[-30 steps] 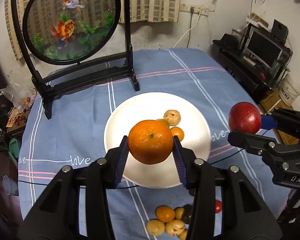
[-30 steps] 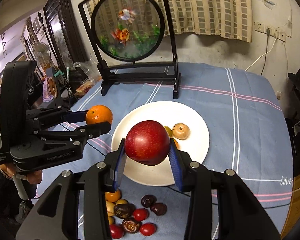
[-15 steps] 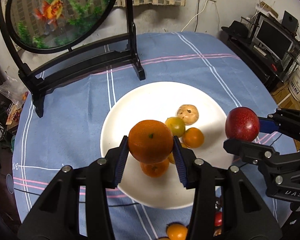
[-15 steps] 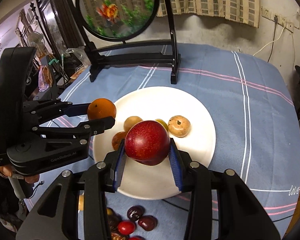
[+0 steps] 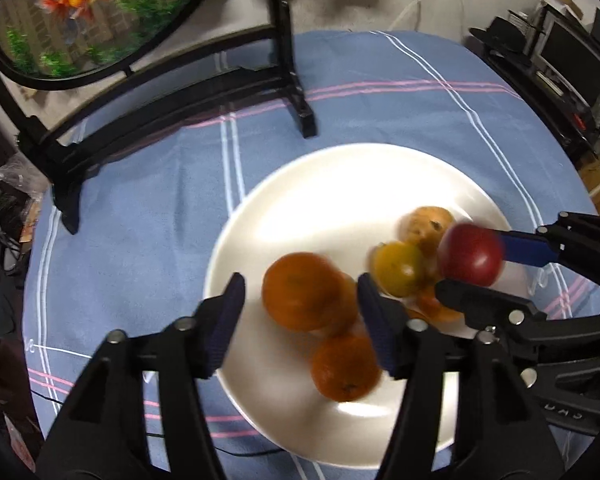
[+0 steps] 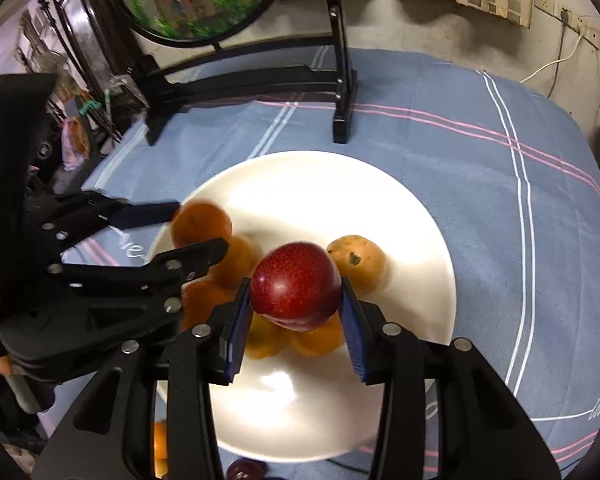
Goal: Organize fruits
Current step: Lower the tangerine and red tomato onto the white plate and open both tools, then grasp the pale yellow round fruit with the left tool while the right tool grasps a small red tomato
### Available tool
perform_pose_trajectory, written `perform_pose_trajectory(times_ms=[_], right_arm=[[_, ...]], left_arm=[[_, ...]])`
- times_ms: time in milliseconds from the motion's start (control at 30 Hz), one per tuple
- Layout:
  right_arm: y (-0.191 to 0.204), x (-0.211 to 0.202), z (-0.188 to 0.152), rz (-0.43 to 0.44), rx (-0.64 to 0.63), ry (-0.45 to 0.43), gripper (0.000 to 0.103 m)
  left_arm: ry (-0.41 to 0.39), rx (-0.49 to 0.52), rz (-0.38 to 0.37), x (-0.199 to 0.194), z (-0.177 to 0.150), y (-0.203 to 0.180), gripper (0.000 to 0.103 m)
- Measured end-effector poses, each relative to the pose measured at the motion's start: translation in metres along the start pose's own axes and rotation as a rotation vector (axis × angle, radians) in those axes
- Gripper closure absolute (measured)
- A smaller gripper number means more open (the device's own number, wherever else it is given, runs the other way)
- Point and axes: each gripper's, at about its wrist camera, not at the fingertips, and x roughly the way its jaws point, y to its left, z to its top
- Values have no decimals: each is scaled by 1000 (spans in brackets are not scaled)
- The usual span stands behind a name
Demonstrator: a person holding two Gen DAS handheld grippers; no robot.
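A white plate (image 5: 340,184) (image 6: 416,224) holds several small fruits. My left gripper (image 5: 300,304) is open over the plate's near left; the big orange (image 5: 300,290) sits blurred between its spread fingers, no pad touching it. It also shows in the right wrist view (image 6: 200,224). My right gripper (image 6: 296,316) is shut on a red apple (image 6: 296,284), held just above the fruits; it shows in the left wrist view (image 5: 470,254) too. A brown fruit (image 6: 358,262), a yellow-green one (image 5: 398,268) and a small orange (image 5: 344,372) lie on the plate.
A round fish-picture screen on a black stand (image 5: 172,92) (image 6: 260,80) stands behind the plate on the blue checked tablecloth (image 5: 380,80). Loose small fruits (image 6: 160,448) lie near the plate's front edge. Shelves with electronics (image 5: 560,52) stand at the right.
Both grippers moved forward and down over the plate. The left gripper opened and let go of the big orange. The right gripper still holds the apple.
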Motion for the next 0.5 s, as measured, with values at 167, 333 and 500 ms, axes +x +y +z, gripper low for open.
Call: perform_pose_trajectory(times_ms=[167,333,500], right_arm=[[-6,-10,2,3,24,-51,37],[-11,-40,-7,44,64,-92,37],[-11,-68,-29,38,66,-108,37]], left_arm=[[-13,-8,1,-7,1,4,42],[-45,-12,-8,-27,-5,3,42],[-95,9,-13,-58,-14,-3,41]])
